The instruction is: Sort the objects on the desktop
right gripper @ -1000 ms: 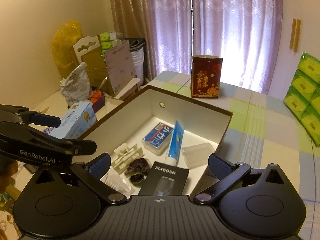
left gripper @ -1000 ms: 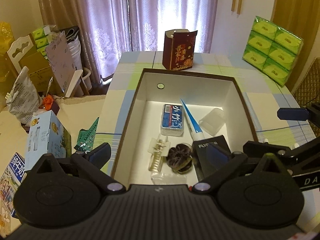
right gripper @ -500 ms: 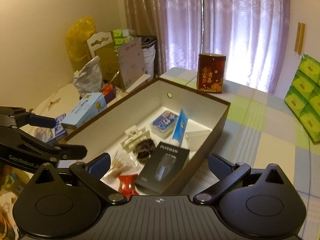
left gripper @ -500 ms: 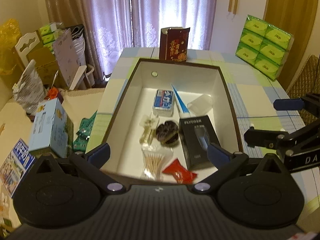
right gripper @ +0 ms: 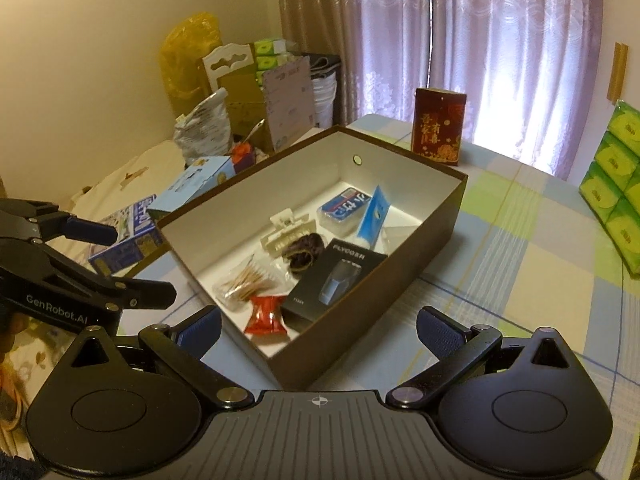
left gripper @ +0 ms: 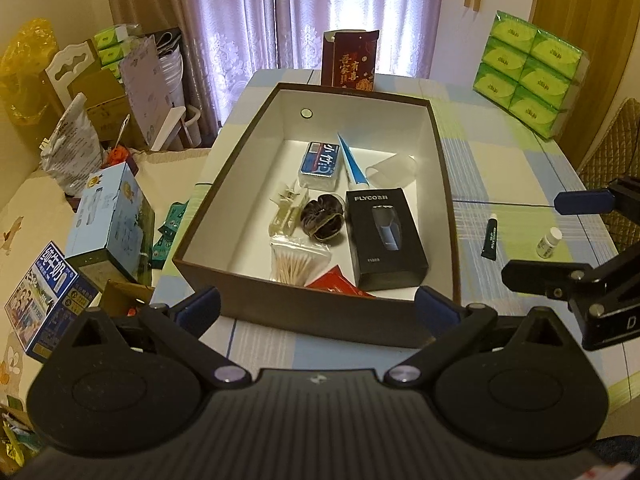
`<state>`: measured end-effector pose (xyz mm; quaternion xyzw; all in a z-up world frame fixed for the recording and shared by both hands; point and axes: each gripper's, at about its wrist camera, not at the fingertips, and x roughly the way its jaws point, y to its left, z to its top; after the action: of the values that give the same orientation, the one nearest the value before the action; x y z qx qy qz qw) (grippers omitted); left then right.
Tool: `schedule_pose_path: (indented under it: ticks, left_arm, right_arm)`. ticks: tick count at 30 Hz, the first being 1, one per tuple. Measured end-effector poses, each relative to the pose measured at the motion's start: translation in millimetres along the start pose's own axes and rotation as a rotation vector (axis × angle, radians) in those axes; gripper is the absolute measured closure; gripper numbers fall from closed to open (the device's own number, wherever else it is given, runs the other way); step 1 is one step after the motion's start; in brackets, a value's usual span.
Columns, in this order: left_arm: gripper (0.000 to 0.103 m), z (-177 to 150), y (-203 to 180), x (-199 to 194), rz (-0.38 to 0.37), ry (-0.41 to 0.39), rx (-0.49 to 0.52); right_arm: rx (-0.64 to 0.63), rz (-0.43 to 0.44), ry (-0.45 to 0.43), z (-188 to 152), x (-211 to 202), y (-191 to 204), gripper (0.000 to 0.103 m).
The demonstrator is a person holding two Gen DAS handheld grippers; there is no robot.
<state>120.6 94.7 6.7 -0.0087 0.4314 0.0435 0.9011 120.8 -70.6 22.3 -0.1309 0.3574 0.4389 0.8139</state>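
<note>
A brown box (left gripper: 320, 314) with a white inside stands on the checked table. In it lie a black FLYCO carton (left gripper: 384, 236), a blue tissue pack (left gripper: 320, 160), a blue tube (left gripper: 352, 160), a clear cup (left gripper: 392, 170), a cream hair clip (left gripper: 286, 210), a dark scrunchie (left gripper: 322, 220), a bag of cotton swabs (left gripper: 296, 264) and a red packet (right gripper: 266, 314). My left gripper (left gripper: 316, 308) hangs open before the box's near wall (right gripper: 360, 316). My right gripper (right gripper: 319, 326) is open too, at the near right corner. Neither holds anything.
On the table right of the box lie a small dark tube (left gripper: 489, 238) and a small white bottle (left gripper: 548, 242). A red carton (left gripper: 348, 64) stands behind the box, green tissue packs (left gripper: 528, 76) at the far right. Boxes and bags (left gripper: 108, 224) crowd the left side.
Both grippers have drawn back from over the box toward its near end. The swabs, the red packet and the box's front wall have come into view.
</note>
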Motion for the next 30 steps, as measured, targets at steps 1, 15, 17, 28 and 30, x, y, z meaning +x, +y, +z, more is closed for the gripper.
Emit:
schedule_pose_path:
  ticks: [1,15,17,28,30]
  left_arm:
    - [0.001,-1,-3,-1,0.002,0.001,0.000]
    - [0.001,-24,-53,2,0.005,0.080,-0.025]
    - [0.001,-28,-61,3,0.006,0.092,-0.029]
    - [0.001,-40,-111,21,-0.005,0.149,-0.044]
    - [0.001,-40,-123,27,-0.020,0.161,-0.039]
  right_arm:
    - [-0.001,0.003,0.004,-2,-2,-1,0.002]
    - [0.026,0.062,0.113,-34,-16,-29,0.002]
    - [0.024,0.063,0.131,-37,-17,-33,0.002]
    - [0.115,-0.025,0.227,-66,-27,-82,0.002]
    - [0.135,-0.053,0.245,-73,-29,-93,0.002]
